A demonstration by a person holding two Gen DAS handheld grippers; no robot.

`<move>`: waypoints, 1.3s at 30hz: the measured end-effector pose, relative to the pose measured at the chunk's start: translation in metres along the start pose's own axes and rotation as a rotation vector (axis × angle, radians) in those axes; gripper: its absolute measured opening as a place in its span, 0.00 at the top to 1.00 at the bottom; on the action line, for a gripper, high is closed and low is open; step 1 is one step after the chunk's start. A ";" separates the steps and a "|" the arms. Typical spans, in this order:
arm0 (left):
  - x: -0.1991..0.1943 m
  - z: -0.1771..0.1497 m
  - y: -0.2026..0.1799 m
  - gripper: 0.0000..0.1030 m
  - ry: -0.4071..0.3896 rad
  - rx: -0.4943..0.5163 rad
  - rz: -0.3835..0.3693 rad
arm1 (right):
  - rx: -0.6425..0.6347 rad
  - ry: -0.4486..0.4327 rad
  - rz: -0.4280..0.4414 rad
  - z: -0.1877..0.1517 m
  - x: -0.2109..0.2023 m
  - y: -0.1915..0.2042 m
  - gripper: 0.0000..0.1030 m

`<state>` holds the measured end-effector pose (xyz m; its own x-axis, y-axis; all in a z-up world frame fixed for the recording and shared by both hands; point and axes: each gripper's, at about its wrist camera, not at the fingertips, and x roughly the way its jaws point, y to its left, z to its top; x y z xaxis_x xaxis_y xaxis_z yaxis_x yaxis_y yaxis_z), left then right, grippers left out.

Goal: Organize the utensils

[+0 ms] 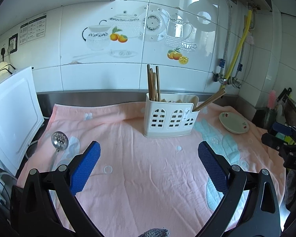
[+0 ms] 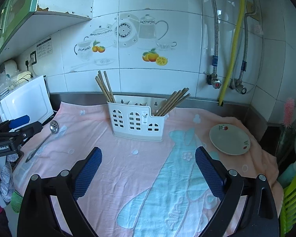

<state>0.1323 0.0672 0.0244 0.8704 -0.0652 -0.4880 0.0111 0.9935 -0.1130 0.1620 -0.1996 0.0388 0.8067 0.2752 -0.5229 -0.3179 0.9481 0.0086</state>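
Pink towelling point(image 1: 144, 177) with pale blue patches covers the desk in front of me, and my two tools hang over its near half. My left tool point(image 1: 149, 154) is spread wide, its blue pads point(image 1: 84, 169) well apart with nothing between them but bare cloth; my right tool point(image 2: 148, 158) is just as wide open and grips nothing either. At the back of the towel, near the steel edge point(image 1: 88, 95) of the desk under the tiled wall, I see the white utensil holder point(image 1: 168, 118) with little arched window cut-outs. In its left end compartment a bunch of brown chopsticks point(image 1: 154, 85) stands nearly upright; in its lower right end compartment a second bunch of chopsticks point(image 2: 173, 102) leans out to the right. The middle compartments hold some pale items I cannot make out. A metal slotted ladle point(image 1: 59, 141) lies flat on the left part of the towel, bowl toward the wall and handle running back toward my left tool, well apart from the holder. To the right of the holder a small flower-printed saucer point(image 2: 229, 141) rests on the cloth, empty. A white appliance point(image 1: 11, 114) stands off the towel's left edge.
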 end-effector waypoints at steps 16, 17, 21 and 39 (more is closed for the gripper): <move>-0.009 -0.023 0.001 0.05 0.011 -0.010 -0.013 | 0.112 -0.006 -0.014 -0.032 -0.008 -0.012 0.09; -0.010 -0.023 0.001 0.05 0.010 -0.009 -0.017 | 0.111 -0.010 -0.029 -0.034 -0.009 -0.012 0.09; -0.015 -0.028 0.000 0.05 0.008 -0.001 -0.024 | 0.110 -0.016 -0.046 -0.038 -0.011 -0.012 0.09; -0.022 -0.043 -0.014 0.05 0.005 0.019 -0.042 | 0.073 -0.039 -0.068 -0.048 -0.023 -0.001 0.09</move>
<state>0.0921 0.0511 -0.0007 0.8664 -0.1074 -0.4876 0.0568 0.9915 -0.1173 0.1199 -0.2141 0.0100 0.8443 0.2141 -0.4913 -0.2252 0.9736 0.0371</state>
